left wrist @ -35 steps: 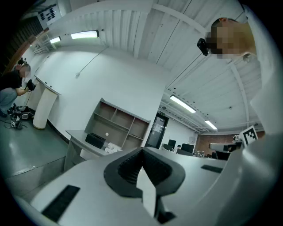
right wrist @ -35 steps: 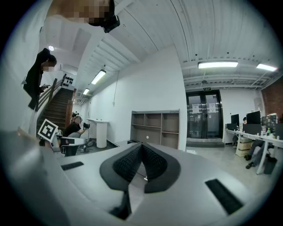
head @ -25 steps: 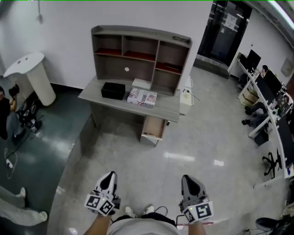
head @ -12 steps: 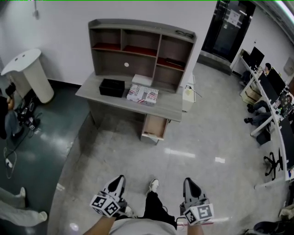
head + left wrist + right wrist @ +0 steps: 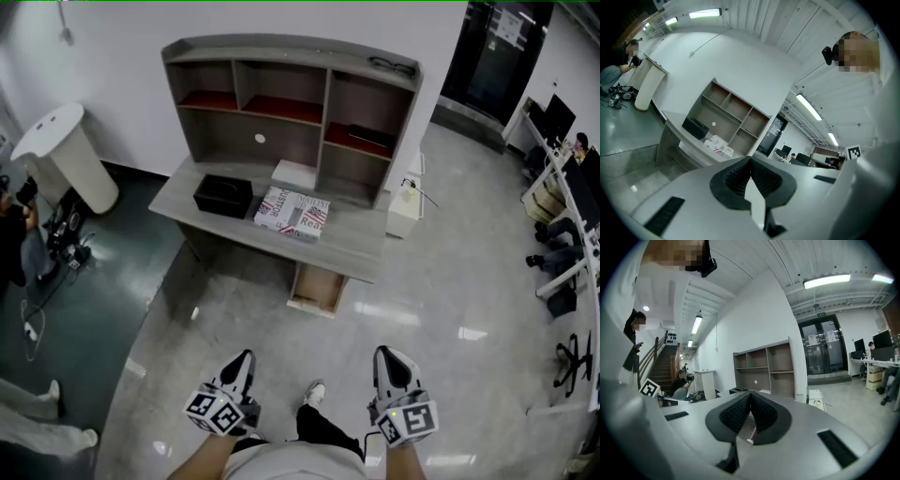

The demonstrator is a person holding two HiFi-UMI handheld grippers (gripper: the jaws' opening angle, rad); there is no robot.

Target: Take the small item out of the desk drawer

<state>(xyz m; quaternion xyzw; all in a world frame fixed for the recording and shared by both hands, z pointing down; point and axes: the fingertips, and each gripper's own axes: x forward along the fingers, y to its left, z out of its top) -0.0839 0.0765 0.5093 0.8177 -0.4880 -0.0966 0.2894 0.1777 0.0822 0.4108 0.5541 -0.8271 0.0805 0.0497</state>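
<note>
A grey desk (image 5: 356, 246) with a shelf hutch (image 5: 281, 103) stands against the white wall, some way ahead of me. Under its right end a drawer (image 5: 317, 289) is pulled out; I cannot see what lies inside it. My left gripper (image 5: 242, 363) is at the bottom left of the head view, shut and empty. My right gripper (image 5: 389, 360) is at the bottom right, also shut with nothing between its pads. Both are held low near my body, well short of the desk. In the left gripper view the desk (image 5: 675, 123) shows beyond the shut jaws.
On the desk lie a black box (image 5: 223, 195), a printed carton (image 5: 292, 213) and a white box (image 5: 294, 173). A white pedestal (image 5: 67, 155) stands at the left, a small white unit (image 5: 405, 206) right of the desk. Office desks and chairs (image 5: 567, 234) line the right side. Glossy floor (image 5: 441, 309) lies between.
I have walked closer to the desk, which now looks larger and nearer in the head view. Both grippers stay shut and low.
</note>
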